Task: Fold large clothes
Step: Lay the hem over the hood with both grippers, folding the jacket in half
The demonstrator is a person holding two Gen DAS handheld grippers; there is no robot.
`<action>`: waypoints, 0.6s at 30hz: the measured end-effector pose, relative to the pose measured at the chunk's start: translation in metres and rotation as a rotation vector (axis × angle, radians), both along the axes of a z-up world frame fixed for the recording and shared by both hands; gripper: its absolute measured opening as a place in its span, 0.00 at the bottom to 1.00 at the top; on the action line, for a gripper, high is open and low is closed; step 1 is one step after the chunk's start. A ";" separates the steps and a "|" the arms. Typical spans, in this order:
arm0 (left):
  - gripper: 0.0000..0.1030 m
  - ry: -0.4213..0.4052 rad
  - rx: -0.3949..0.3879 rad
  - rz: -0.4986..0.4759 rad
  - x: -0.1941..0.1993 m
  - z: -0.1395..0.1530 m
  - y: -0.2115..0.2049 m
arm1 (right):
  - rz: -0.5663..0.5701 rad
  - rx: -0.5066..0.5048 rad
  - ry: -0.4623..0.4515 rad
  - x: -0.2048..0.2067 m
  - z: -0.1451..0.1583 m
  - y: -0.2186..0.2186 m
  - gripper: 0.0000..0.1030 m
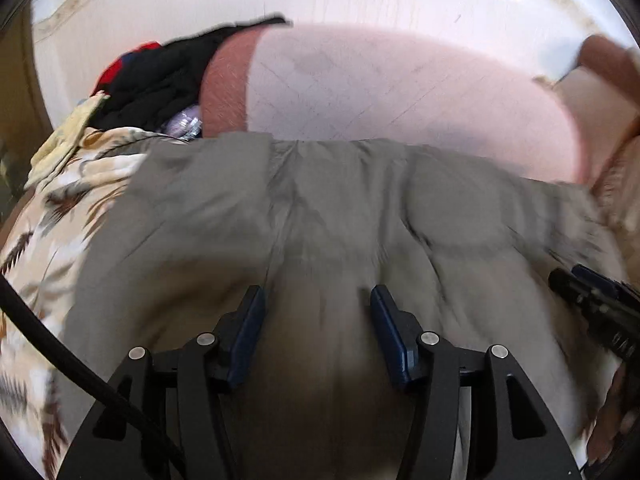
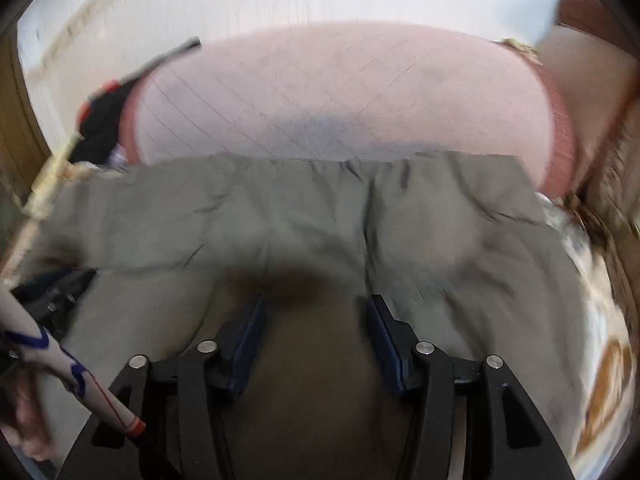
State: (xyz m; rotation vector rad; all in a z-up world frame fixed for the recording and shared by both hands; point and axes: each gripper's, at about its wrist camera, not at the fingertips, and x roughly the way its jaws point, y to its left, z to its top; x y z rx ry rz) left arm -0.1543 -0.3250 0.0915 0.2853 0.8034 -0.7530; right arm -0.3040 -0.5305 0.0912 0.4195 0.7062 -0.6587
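- Left wrist view: the left gripper (image 1: 316, 300) hangs over the grey-green garment (image 1: 328, 208), its blue-padded fingers (image 1: 250, 332) spread apart with only cloth showing between them and nothing clamped.
- The garment lies spread across the near part of a pink quilted bed cover (image 1: 400, 88), its straight far edge running side to side across the cover's middle.
- At the cover's left edge sit a heap of black and red clothes (image 1: 160, 76) and a cream patterned cloth (image 1: 64, 184), which runs under the garment's left side.
- The right gripper (image 1: 592, 304) shows at the garment's right edge, blurred.
- Right wrist view: the right gripper (image 2: 316, 308) is likewise wide apart over the same garment (image 2: 304, 208), holding nothing.
- The garment's far edge lies straight across the bed cover (image 2: 340, 92); the dark clothes (image 2: 100, 120) sit at the cover's left edge, patterned cloth (image 2: 600, 320) at the right.
- The left gripper (image 2: 52, 296) is a dark blur at the garment's left side.
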 end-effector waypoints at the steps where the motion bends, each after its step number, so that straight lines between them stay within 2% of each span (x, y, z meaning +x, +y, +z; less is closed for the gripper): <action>1: 0.55 -0.017 -0.014 0.000 -0.014 0.005 0.021 | 0.011 -0.008 -0.038 -0.018 0.009 0.013 0.54; 4: 0.56 -0.010 -0.042 0.043 -0.045 0.005 0.076 | -0.003 -0.042 -0.115 -0.078 0.024 0.055 0.56; 7: 0.56 0.025 -0.041 0.125 -0.058 -0.002 0.112 | -0.049 -0.001 -0.150 -0.125 0.015 0.090 0.56; 9: 0.56 0.006 -0.033 0.183 -0.060 0.000 0.125 | -0.067 -0.015 -0.127 -0.134 0.011 0.102 0.56; 13: 0.56 -0.045 -0.055 0.214 -0.058 0.009 0.129 | -0.108 -0.027 -0.135 -0.136 0.021 0.105 0.56; 16: 0.56 -0.095 -0.049 0.218 -0.052 0.000 0.124 | -0.139 -0.076 -0.136 -0.131 0.018 0.100 0.56; 18: 0.56 -0.106 -0.013 0.230 -0.039 -0.012 0.118 | -0.154 -0.055 -0.128 -0.130 0.008 0.088 0.56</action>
